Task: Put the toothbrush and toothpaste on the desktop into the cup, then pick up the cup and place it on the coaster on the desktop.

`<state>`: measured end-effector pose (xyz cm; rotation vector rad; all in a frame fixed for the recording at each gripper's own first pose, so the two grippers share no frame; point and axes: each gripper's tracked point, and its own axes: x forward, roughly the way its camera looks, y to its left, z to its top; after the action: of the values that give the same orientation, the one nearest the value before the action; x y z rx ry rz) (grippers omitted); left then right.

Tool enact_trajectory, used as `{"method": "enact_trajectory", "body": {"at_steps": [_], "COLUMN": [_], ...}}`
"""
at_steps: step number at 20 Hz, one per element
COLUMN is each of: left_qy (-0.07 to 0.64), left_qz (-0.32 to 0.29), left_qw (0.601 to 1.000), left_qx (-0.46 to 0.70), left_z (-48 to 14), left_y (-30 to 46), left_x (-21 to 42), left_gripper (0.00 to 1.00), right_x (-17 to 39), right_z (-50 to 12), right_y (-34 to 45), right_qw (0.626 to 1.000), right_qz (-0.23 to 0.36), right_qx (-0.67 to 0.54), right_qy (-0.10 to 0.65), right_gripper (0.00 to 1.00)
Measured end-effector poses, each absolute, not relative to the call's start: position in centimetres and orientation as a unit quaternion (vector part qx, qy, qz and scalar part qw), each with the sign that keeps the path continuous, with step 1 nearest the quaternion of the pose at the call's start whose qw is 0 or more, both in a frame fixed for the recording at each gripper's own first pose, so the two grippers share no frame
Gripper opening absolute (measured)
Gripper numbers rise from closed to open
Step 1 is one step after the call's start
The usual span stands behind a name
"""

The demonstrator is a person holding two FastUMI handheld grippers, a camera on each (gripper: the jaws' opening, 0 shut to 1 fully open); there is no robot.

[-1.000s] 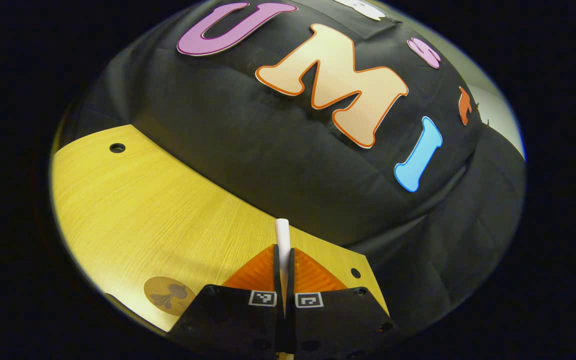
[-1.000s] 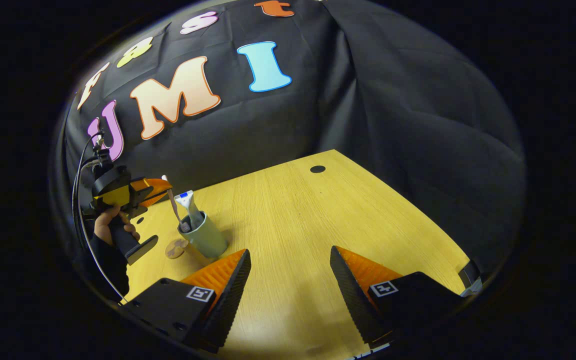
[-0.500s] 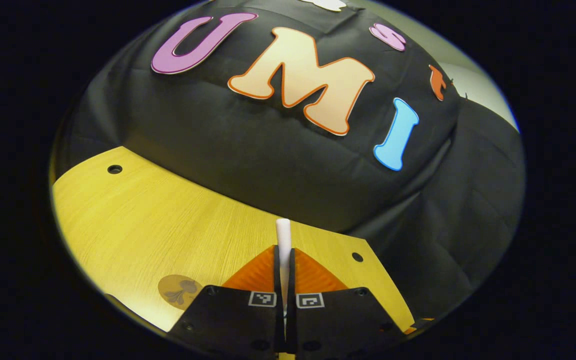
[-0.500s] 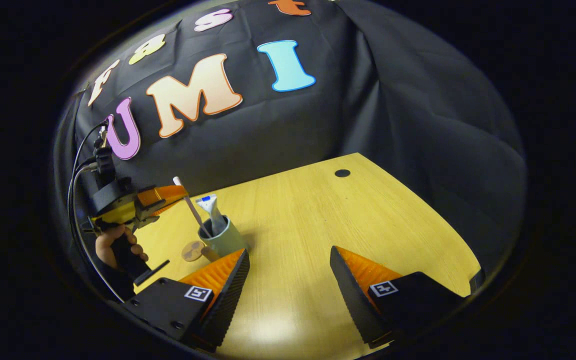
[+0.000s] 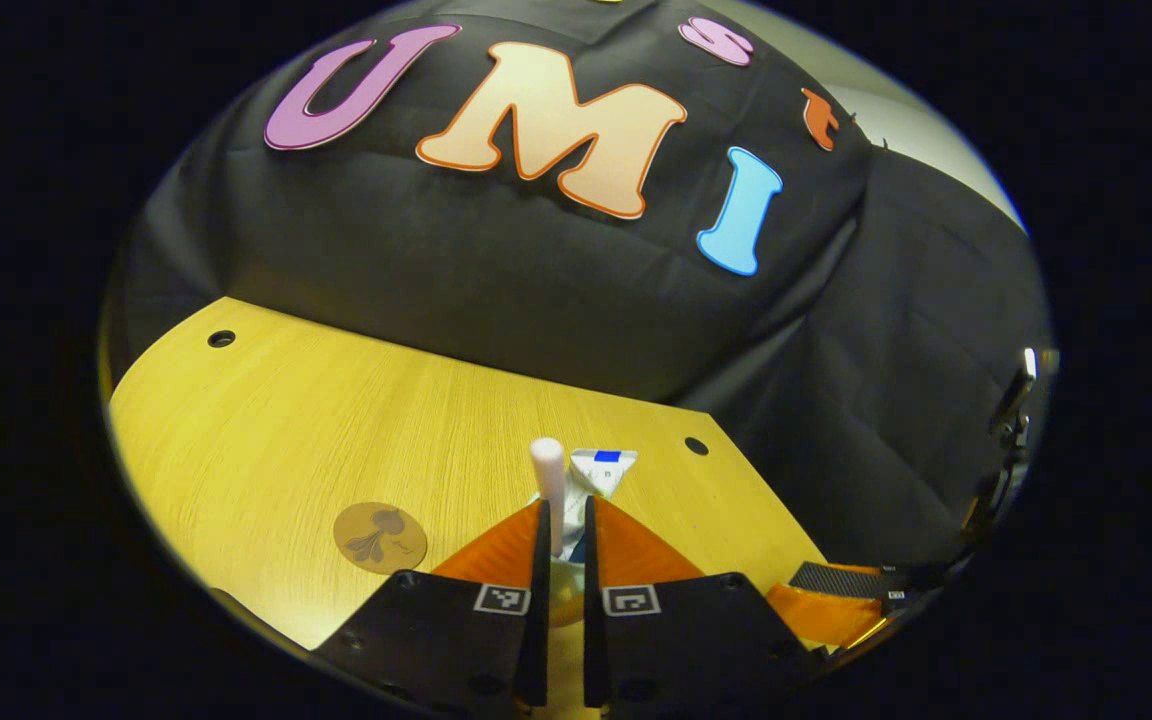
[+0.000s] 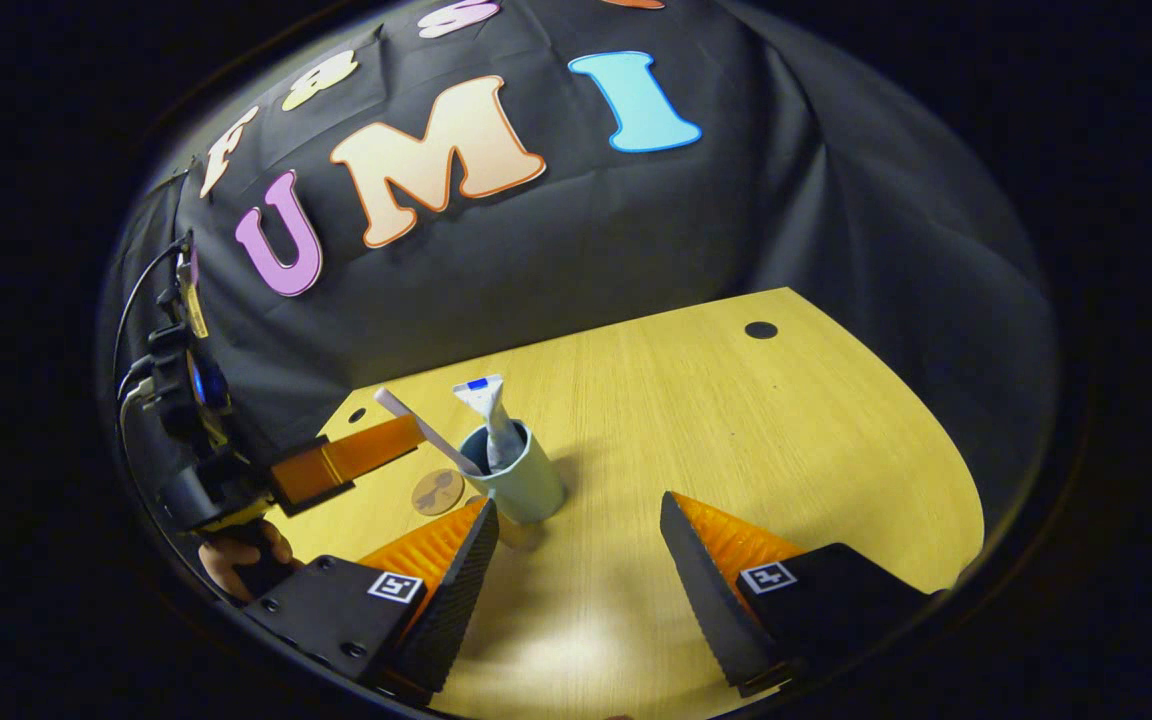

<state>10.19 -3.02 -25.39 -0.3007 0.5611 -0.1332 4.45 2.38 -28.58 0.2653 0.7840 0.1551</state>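
My left tongs (image 5: 563, 540) stood barely parted around the brush (image 5: 547, 480) above the cup (image 6: 516, 478); my right tongs (image 6: 576, 545) hung wide open, empty.

Yellow wood-grain table (image 6: 716, 420), matt with soft sheen. Pale blue-grey smooth plastic-looking cup (image 6: 528, 484). Round brown cork-like printed coaster (image 5: 380, 537), matt. Black cloth wall (image 6: 556, 260), wrinkled, matt.

- Your desktop (image 6: 696, 420) is yellow wood with a fine straight grain and small dark round holes near its far edge.
- The cup (image 6: 526, 485) you see is pale grey-green.
- The toothpaste (image 6: 491, 415) is white with a small blue mark at the top.
- The toothbrush (image 5: 548, 480) handle is white.
- The coaster (image 5: 380, 537) is brown with a darker floral figure.
- Your booth wall is black cloth.
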Motion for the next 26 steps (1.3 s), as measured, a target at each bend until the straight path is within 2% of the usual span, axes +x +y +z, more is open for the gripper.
{"method": "enact_trajectory", "body": {"at_steps": [1,2,3,4,6,9,10,11,12,13,16,17,18,19,20,22,23,24,25,26], "left_qy": [0.281,0.288,0.29,0.29,0.283,0.275,0.273,0.273,0.273,0.272,0.271,0.272,0.277,0.284,0.289,0.296,0.298,0.299,0.299,0.299], "left_qz": [-0.07,-0.071,-0.064,-0.057,-0.037,-0.002,0.009,0.022,0.032,0.042,0.067,0.075,0.082,0.091,0.098,0.114,0.122,0.127,0.131,0.134], "left_qw": [0.946,0.945,0.947,0.949,0.955,0.96,0.96,0.96,0.96,0.96,0.96,0.959,0.957,0.954,0.951,0.947,0.945,0.945,0.944,0.944], "left_qx": [-0.143,-0.134,-0.122,-0.109,-0.085,-0.058,-0.054,-0.051,-0.048,-0.044,-0.037,-0.037,-0.039,-0.043,-0.05,-0.054,-0.052,-0.048,-0.043,-0.039], "left_z": [-25.5,-25.7,-25.8,-25.7,-25.4,-24.8,-24.6,-24.5,-24.3,-24.2,-23.9,-23.9,-24.1,-24.4,-24.7,-25.0,-24.9,-24.8,-24.7,-24.8], "left_y": [-3.0,-2.8,-2.1,-1.2,0.9,4.7,5.9,7.1,8.3,9.3,12.0,12.7,13.5,14.3,14.9,16.4,17.2,17.9,18.6,19.1], "left_x": [9.6,9.0,8.3,7.8,6.5,4.5,3.9,3.2,2.5,1.8,0.2,-0.3,-0.9,-1.4,-2.1,-2.8,-3.1,-3.5,-3.6,-3.8], "left_gripper": [0.1,0.3,0.54,0.78,0.9,0.93,0.94,0.94,0.94,0.95,0.95,0.94,0.95,0.94,0.95,0.95,0.95,0.95,0.95,0.95], "right_x": [4.6,4.7,4.9,5.0,5.3,5.8,6.0,6.3,6.3,6.3,7.2,7.4,7.5,7.6,7.9,8.3,8.2,8.3,8.6,8.8], "right_z": [-28.7,-28.9,-29.3,-29.7,-30.5,-31.4,-32.0,-32.6,-33.4,-34.0,-36.0,-36.9,-37.8,-38.8,-39.5,-40.7,-41.0,-41.4,-41.8,-42.2], "right_y": [3.0,3.7,4.4,5.1,6.5,8.3,9.0,9.6,10.0,10.5,12.2,12.5,13.0,13.3,13.7,14.0,13.8,13.6,13.4,13.0], "right_qw": [0.909,0.904,0.898,0.891,0.876,0.852,0.843,0.836,0.827,0.818,0.801,0.795,0.788,0.783,0.777,0.771,0.767,0.764,0.763,0.761], "right_qz": [0.083,0.091,0.099,0.104,0.115,0.122,0.124,0.126,0.128,0.13,0.136,0.136,0.137,0.136,0.135,0.131,0.128,0.123,0.119,0.114], "right_qx": [0.128,0.127,0.126,0.123,0.12,0.11,0.104,0.097,0.088,0.081,0.062,0.054,0.048,0.04,0.035,0.027,0.022,0.019,0.017,0.017], "right_qy": [0.388,0.398,0.41,0.424,0.453,0.497,0.512,0.525,0.54,0.555,0.579,0.588,0.598,0.606,0.613,0.622,0.628,0.633,0.635,0.639], "right_gripper": [0.99,0.99,0.94,0.99,0.99,0.94,0.99,0.99,0.94,0.99,0.99,0.94,0.94,0.99,0.99,0.92,0.97,0.88,0.94,0.78]}}
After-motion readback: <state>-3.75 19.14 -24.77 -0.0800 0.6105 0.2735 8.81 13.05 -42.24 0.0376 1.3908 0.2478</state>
